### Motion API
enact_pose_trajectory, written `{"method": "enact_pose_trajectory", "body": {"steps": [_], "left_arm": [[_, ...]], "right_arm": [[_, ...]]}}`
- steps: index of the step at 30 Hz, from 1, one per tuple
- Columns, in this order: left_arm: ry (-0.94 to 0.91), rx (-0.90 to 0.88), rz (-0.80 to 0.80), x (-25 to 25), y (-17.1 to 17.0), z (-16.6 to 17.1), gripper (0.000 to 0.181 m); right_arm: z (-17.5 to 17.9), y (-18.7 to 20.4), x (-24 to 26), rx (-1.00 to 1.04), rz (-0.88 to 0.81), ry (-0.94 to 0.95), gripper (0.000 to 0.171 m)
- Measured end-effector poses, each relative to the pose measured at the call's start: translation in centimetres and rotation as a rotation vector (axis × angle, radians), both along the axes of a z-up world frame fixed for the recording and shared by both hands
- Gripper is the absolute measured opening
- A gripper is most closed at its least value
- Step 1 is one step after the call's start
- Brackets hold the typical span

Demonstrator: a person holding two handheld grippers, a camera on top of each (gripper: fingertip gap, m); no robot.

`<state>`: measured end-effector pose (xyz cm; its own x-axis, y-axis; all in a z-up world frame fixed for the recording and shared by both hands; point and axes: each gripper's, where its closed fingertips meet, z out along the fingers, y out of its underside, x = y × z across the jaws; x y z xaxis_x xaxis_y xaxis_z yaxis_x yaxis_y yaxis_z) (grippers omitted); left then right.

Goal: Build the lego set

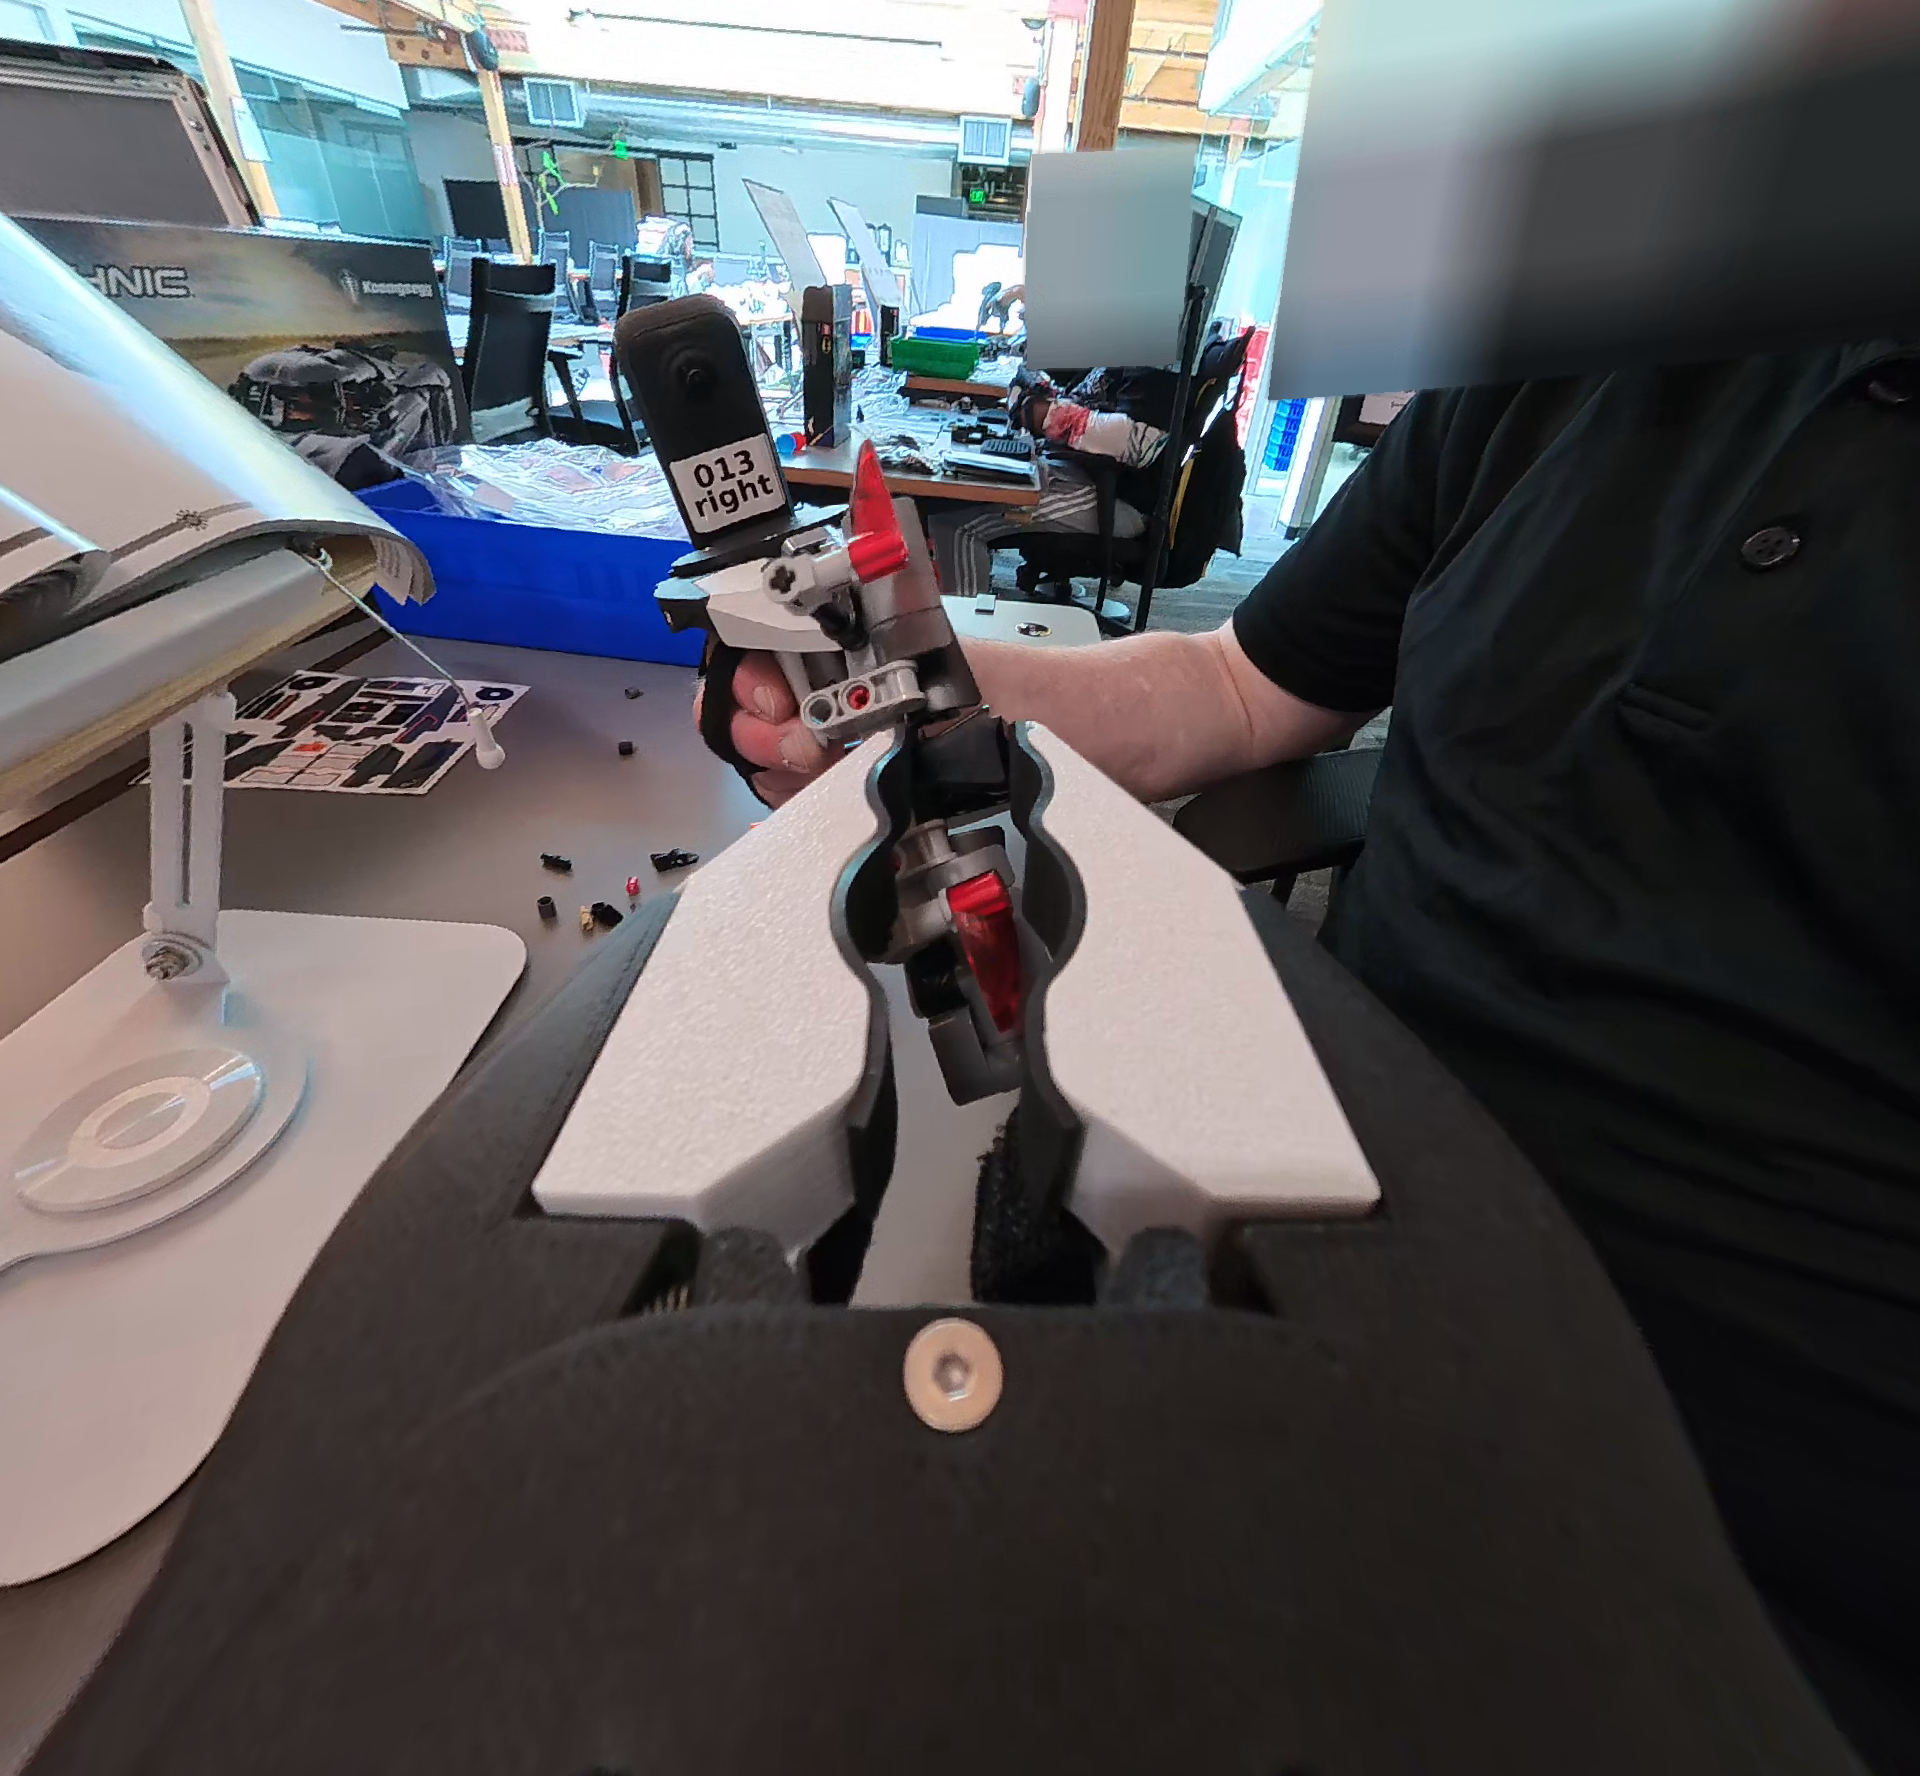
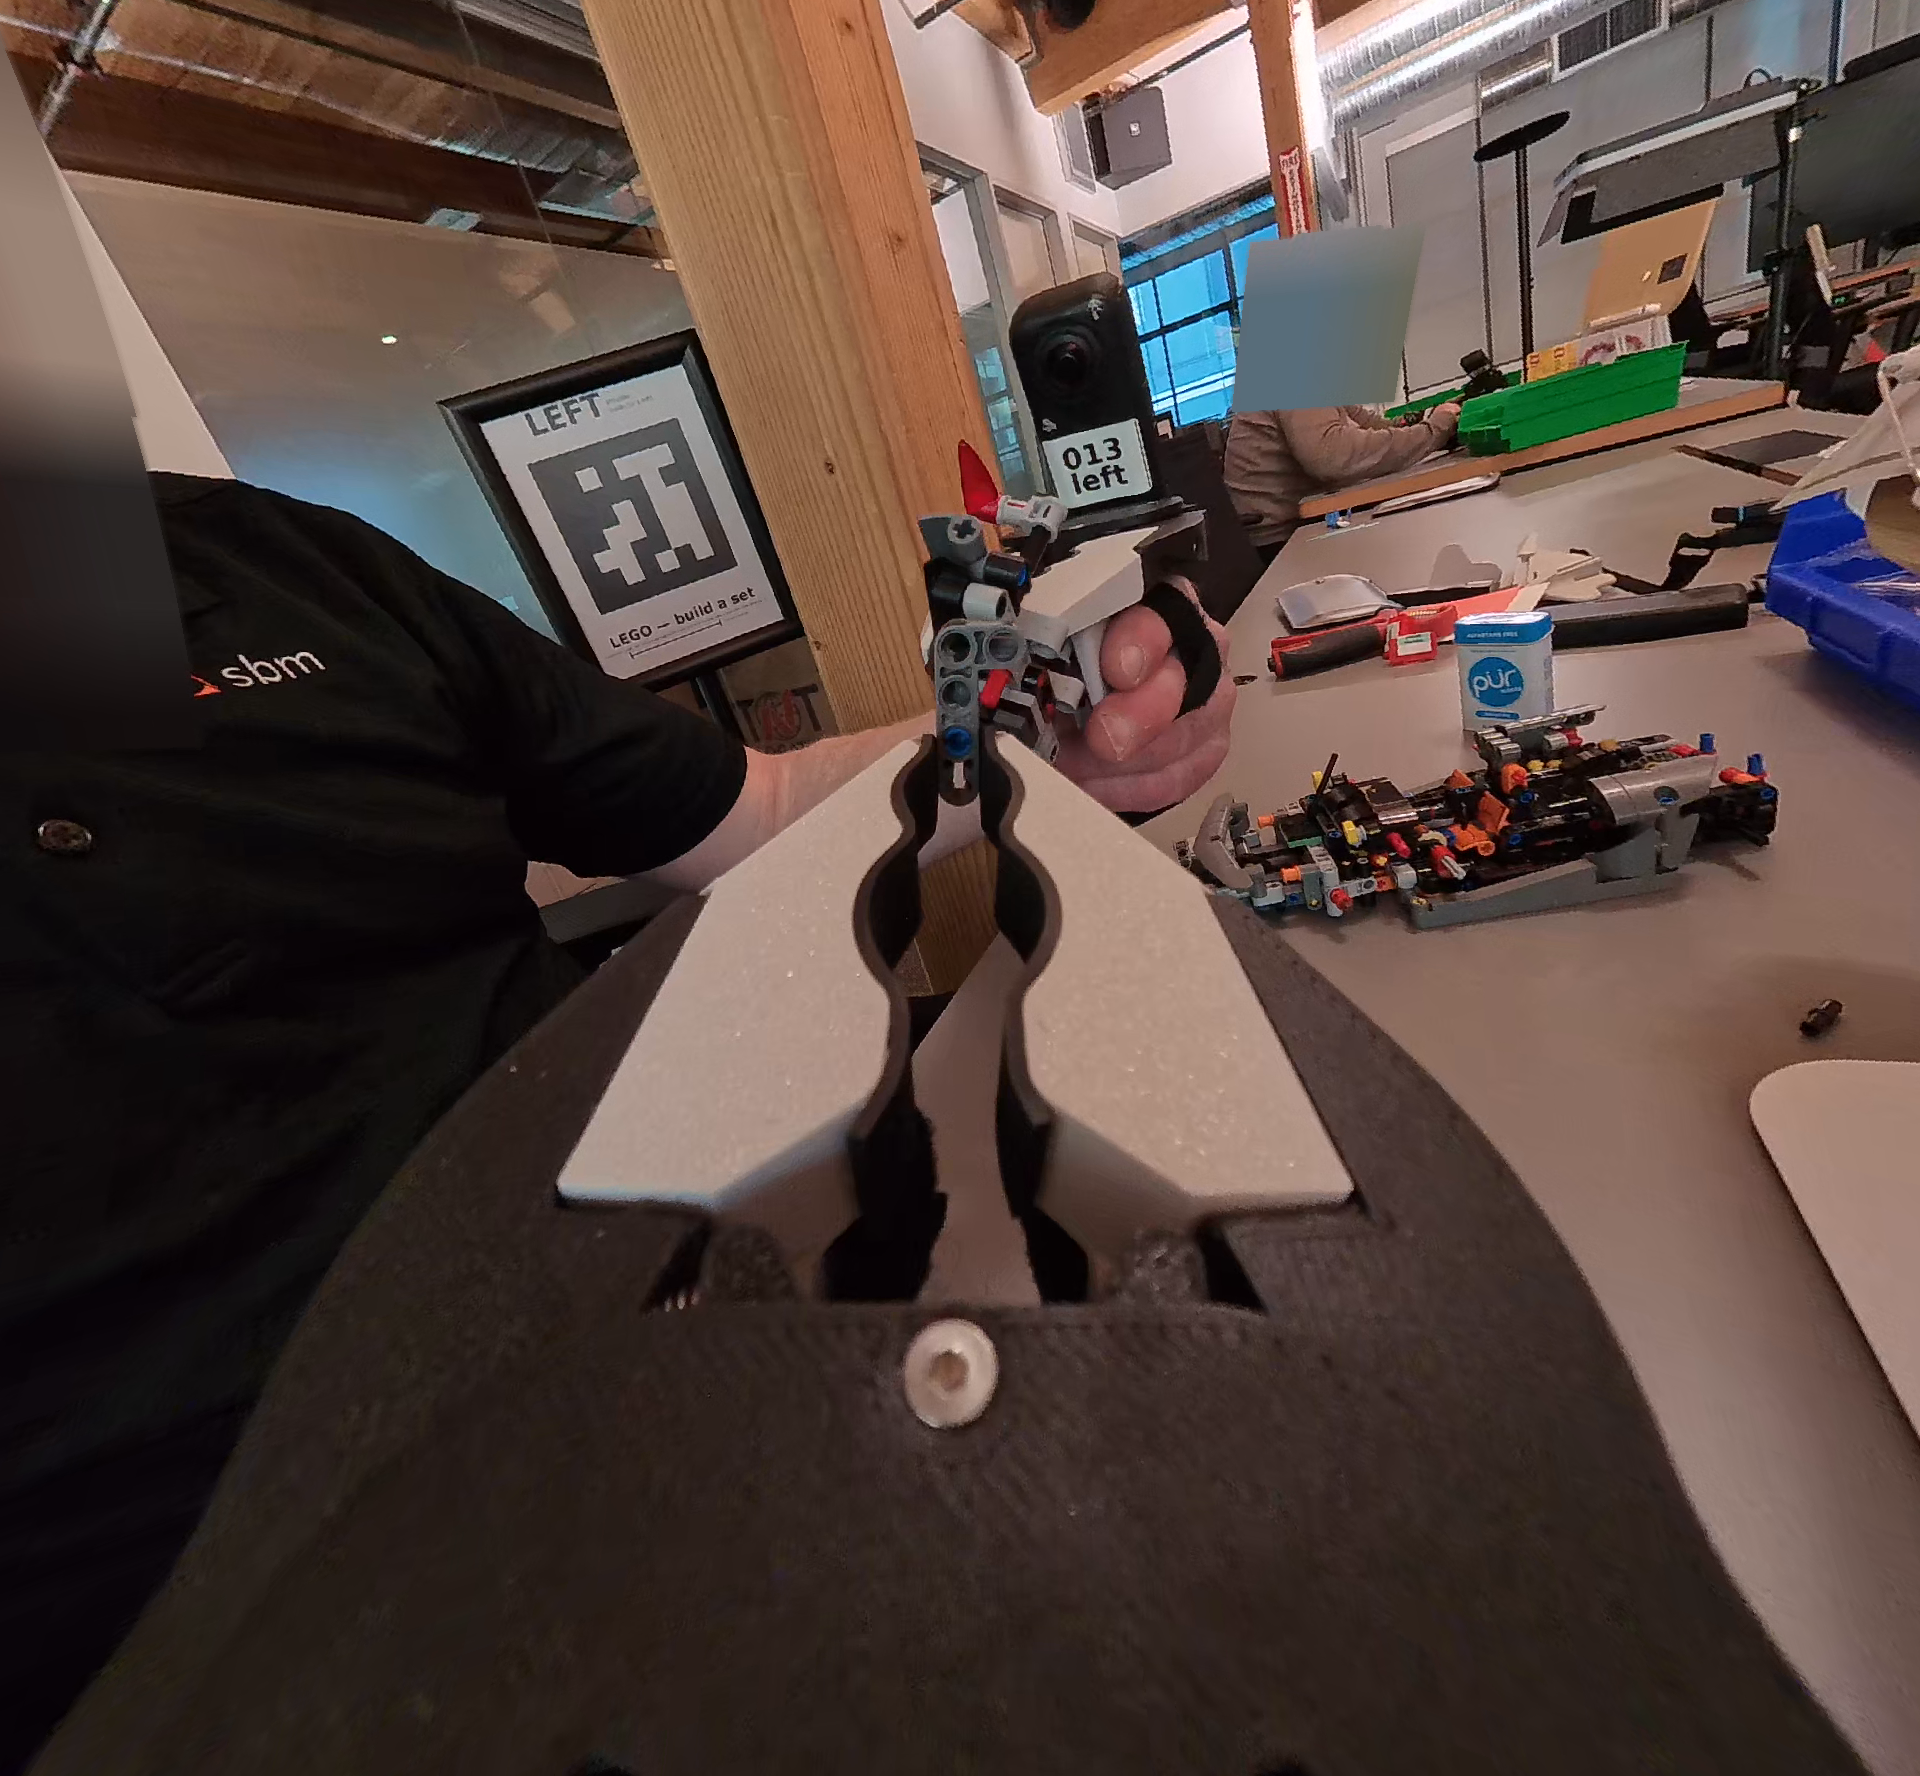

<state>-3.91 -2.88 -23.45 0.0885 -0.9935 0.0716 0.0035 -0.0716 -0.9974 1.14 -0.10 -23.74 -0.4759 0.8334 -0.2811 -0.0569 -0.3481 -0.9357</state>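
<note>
the left gripper (image 1: 956, 770) is clamped on a small grey-and-red lego sub-assembly (image 1: 961, 937), which sits deep between its fingers and sticks out past the tips. the right gripper (image 2: 961, 770) is pinched on the same piece from the other side, nipping a grey holed beam (image 2: 961, 687) at its fingertips. so the piece hangs in the air between the two grippers, above the grey table (image 2: 1558, 1051).

it looks light and rigid, but its pinned joints and red pointed fins could pop off or swivel under a squeeze; the solid grey beams seem the safest hold.

only the right wrist view shows the large half-built car chassis (image 2: 1486, 833) farther along the table. only the left wrist view shows the loose small pins (image 1: 613, 895), the sticker sheet (image 1: 353, 729), the instruction book on its stand (image 1: 156, 500) and the blue bin (image 1: 540, 573).
</note>
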Motion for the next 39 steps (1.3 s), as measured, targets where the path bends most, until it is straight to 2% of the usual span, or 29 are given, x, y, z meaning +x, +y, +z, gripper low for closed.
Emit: {"method": "enact_pose_trajectory", "body": {"steps": [11, 39], "left_arm": [[0.015, 0.002, -0.007, 0.3, -0.2, -0.5, 0.016], [0.086, 0.021, 0.038, -0.5, -0.6, -1.2, 0.016]], "right_arm": [[0.7, -0.8, 0.3, 0.074, -0.011, 0.040, 0.005], [0.3, -0.8, 0.0, 0.052, 0.003, 0.022, 0.005]]}}
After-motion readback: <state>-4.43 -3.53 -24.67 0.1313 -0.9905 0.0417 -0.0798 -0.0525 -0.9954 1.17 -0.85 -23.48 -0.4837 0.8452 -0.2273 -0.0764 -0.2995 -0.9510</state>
